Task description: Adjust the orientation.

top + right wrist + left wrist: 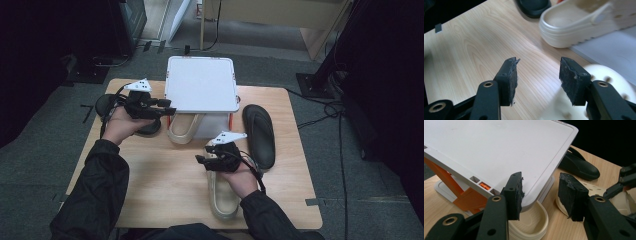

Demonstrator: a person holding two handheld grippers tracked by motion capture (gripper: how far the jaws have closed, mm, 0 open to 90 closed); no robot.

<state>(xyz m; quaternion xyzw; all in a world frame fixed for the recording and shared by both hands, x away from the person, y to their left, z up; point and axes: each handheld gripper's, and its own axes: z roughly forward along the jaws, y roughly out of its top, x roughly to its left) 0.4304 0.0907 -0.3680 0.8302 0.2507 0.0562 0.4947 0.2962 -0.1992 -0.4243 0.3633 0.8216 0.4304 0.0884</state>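
A cream clog [222,192] lies on the wooden table [165,185] near its front edge, toe toward the far side, directly under the right gripper [202,161]. In the right gripper view its rounded, holed toe [609,82] shows just beside the right-hand jaw; the jaws stand spread with only bare table between them, pinching nothing. A second cream clog [184,127] lies further back, tucked partly under a white shoe rack [201,84] with orange supports that stands at the table's far edge. The left gripper [170,106], held in the person's left hand [122,125], hovers at the rack's near left corner. In the left gripper view its jaws are spread, the left jaw in front of the rack's white shelf [499,147] edge, and whether it touches the shelf cannot be told; nothing is clamped. A black sandal [260,135] lies to the right of the rack, near the first clog but apart from it. Another black sandal [145,129] lies left of the rack, mostly hidden by the left hand.
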